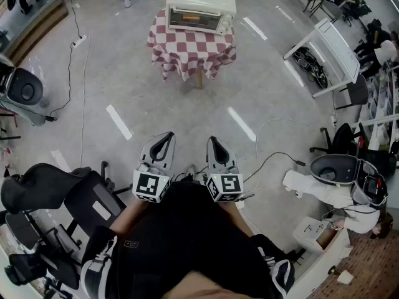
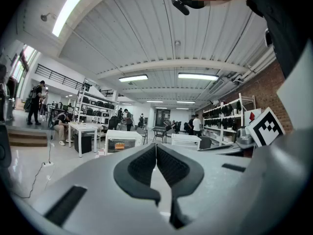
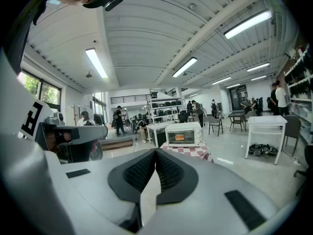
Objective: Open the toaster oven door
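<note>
Both tools, left (image 1: 163, 143) and right (image 1: 216, 148), are closed and empty, far from the cream-white toaster oven (image 1: 201, 8) on the checkered-cloth surface (image 1: 191, 50).

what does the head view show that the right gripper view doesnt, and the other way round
Only the head view: the person's black-clad lap and a power strip on the floor. Only the right gripper view: ceiling lights, people at the back, and the fingers of the right gripper pressed together, empty. Both: the toaster oven, door shut, on its checked tablecloth.
</note>
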A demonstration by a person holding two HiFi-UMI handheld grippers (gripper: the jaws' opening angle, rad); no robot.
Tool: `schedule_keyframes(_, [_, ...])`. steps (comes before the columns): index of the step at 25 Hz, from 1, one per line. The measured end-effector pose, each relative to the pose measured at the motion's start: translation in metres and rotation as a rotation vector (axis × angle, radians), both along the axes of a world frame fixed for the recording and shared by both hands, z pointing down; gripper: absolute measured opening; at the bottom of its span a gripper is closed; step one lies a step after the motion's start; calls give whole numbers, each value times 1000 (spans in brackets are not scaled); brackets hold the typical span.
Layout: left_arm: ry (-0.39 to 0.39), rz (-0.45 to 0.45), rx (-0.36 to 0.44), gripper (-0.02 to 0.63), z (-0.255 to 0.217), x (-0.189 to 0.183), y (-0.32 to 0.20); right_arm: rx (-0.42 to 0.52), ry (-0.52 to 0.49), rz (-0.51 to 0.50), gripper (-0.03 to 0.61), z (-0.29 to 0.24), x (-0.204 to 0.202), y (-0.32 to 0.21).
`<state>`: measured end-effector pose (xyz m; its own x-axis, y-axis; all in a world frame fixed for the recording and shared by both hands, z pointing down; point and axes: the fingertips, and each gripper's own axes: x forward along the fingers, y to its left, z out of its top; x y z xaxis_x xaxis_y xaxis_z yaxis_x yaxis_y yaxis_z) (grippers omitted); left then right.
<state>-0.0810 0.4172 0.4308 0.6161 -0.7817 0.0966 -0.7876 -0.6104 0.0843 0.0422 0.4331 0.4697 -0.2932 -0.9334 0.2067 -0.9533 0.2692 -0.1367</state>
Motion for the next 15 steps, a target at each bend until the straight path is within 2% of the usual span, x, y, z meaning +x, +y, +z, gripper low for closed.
schedule_keyframes(15, [34,-4,-24,11,2,-23,-9,-7,-11,-1,26,-3,-20,-10])
